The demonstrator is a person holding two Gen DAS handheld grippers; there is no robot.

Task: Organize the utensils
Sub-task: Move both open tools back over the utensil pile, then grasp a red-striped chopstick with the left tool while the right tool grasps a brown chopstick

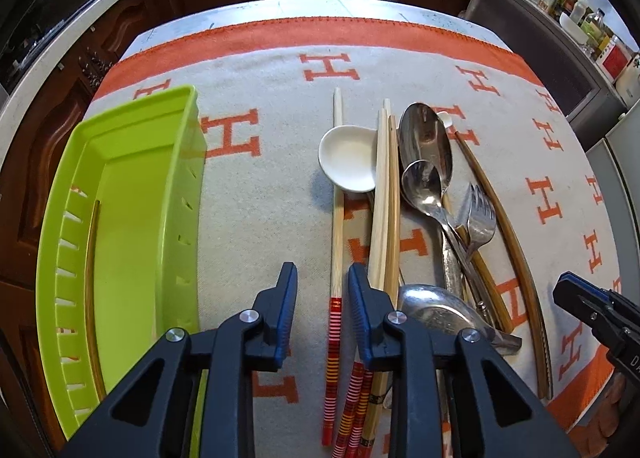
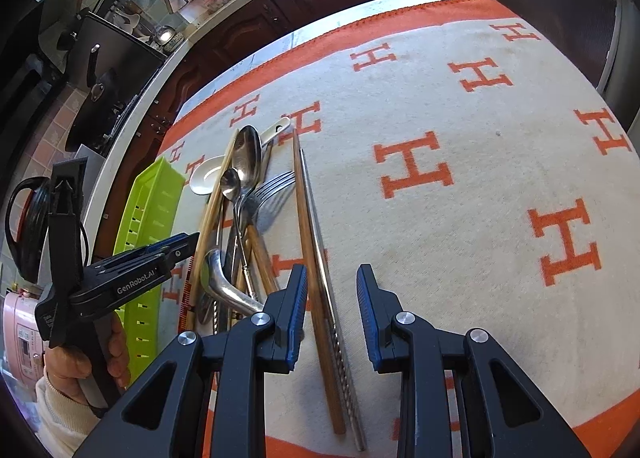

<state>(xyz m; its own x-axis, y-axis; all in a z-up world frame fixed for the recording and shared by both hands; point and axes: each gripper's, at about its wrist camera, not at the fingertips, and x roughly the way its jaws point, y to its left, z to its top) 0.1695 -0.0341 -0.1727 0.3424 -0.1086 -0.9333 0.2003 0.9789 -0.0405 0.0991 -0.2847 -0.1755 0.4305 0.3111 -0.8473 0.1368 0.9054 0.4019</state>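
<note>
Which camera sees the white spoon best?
The left wrist view: the white spoon shows its whole bowl, close and facing up. In the right wrist view it is small, far off and partly hidden behind a chopstick.

Bright, even daylight with soft shadows beside the white ceramic spoon, glare on the large metal spoon, sharp focus in the middle, strong fisheye bending and dark corners at the edges.

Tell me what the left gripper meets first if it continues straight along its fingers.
Probably the lone bamboo chopstick with the red-striped end, lying between the open left gripper fingers. Farther along that line sits the white ceramic spoon. Height above the cloth is unclear.
</note>
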